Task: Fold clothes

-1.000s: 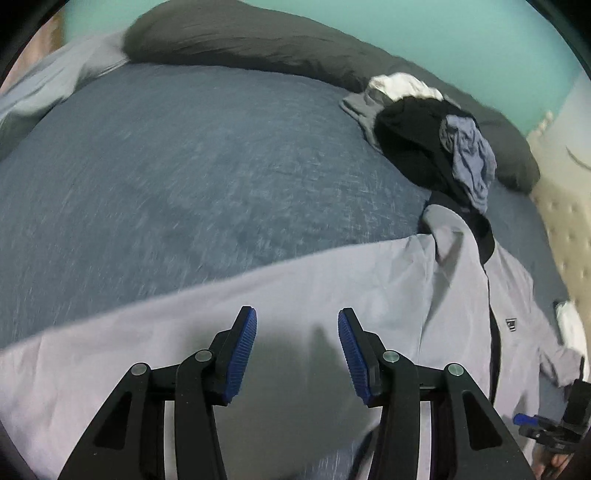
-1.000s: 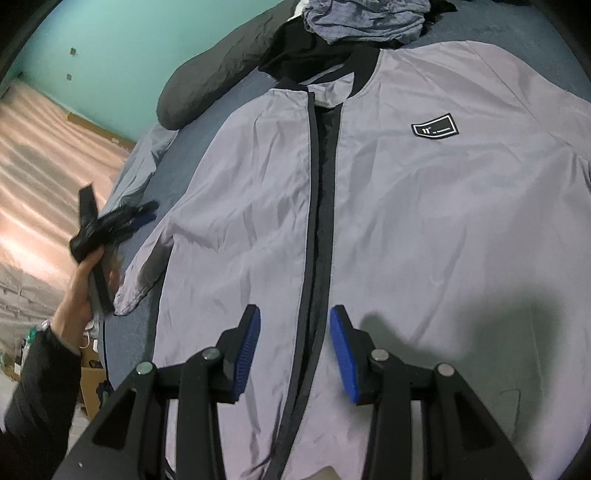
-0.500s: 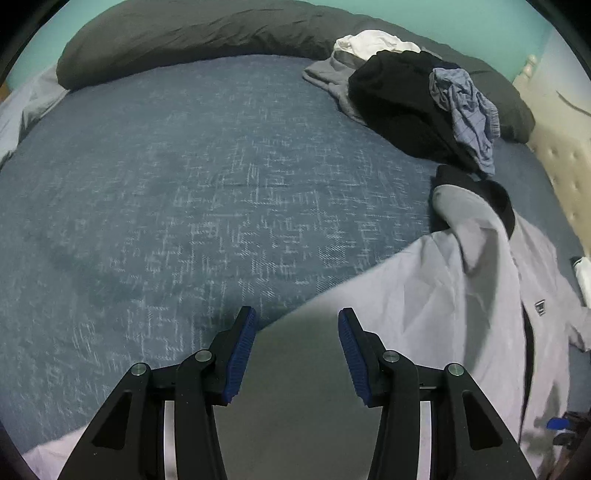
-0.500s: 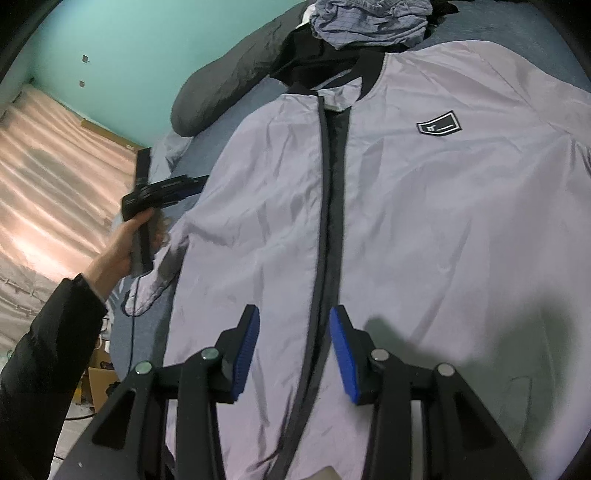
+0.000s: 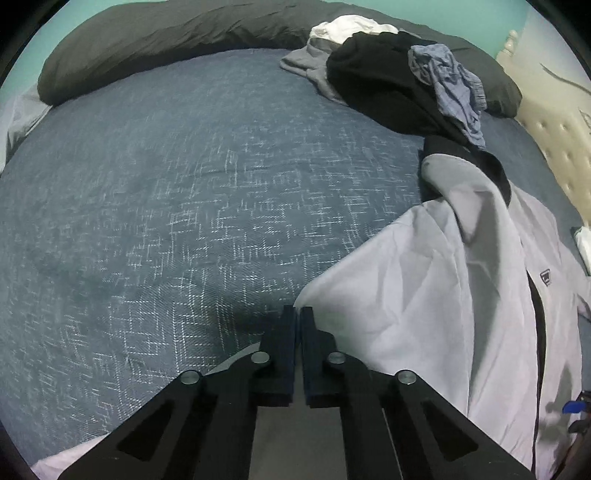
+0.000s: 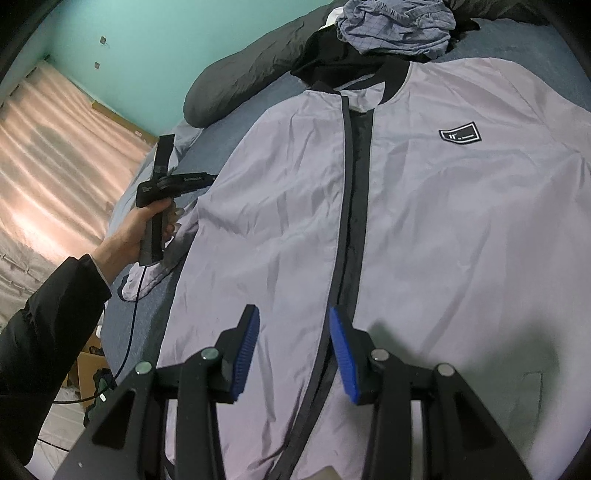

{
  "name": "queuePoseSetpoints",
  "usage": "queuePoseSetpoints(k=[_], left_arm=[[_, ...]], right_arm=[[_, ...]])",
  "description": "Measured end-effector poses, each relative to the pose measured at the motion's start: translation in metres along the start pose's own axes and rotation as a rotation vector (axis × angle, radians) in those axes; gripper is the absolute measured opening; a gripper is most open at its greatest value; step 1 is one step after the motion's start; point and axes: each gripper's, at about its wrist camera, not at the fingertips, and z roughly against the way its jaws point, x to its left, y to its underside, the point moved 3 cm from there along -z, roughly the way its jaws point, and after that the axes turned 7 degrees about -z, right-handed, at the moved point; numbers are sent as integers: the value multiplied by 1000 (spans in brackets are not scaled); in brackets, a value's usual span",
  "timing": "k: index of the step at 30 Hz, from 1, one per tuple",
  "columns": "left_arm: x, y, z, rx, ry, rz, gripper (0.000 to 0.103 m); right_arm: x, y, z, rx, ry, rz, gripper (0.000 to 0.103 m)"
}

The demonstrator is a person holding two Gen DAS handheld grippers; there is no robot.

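Observation:
A grey jacket (image 6: pixel 443 221) with a black collar, a black zip band and a black chest patch lies front up on the blue bed cover (image 5: pixel 184 203). In the left wrist view my left gripper (image 5: pixel 298 314) is closing tight at the jacket's (image 5: pixel 424 295) outer edge, with a corner of grey fabric pinched between the pads. The right wrist view shows a hand holding that left gripper (image 6: pixel 199 179) at the jacket's left side. My right gripper (image 6: pixel 293 332) hovers open over the zip band near the hem, with nothing between its fingers.
A pile of clothes (image 5: pixel 406 74), black, grey, white and blue check, lies beyond the collar; it also shows in the right wrist view (image 6: pixel 395 26). A long dark bolster (image 5: pixel 166 44) runs along the far edge. A beige tufted headboard (image 5: pixel 554 140) stands on the right. Pink curtains (image 6: pixel 55 166) hang left.
The left gripper's jaws went from apart to closed on the jacket's edge. The hand holding it moved up along the jacket's left side. The right gripper stayed open over the zip.

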Motion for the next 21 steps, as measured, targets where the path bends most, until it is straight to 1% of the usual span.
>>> queuePoseSetpoints(k=[2,4,9,12,14,18,21], left_arm=[[0,-1,6,-15,0,-1,1],[3,-5,16,-42,-16,10,1],[20,-15,37,-90,-89,53,1],[32,-19,40,-90,-131,90,1],[39,-18,34,-72,-159,110,1],[45,-18,21,-47,-194,131,1],[51,-22,16,-49,-211,153,1]], right_arm=[[-1,1,-1,3,-2,-1,41],[-1,0,-2,3,-2,0,41],[-3,1,-2,-1,7,0,41],[-5,1,-1,-7,6,-3,41],[-7,2,0,-9,5,-7,41],[-10,3,2,-9,6,-10,41],[-12,5,3,-9,3,-16,41]])
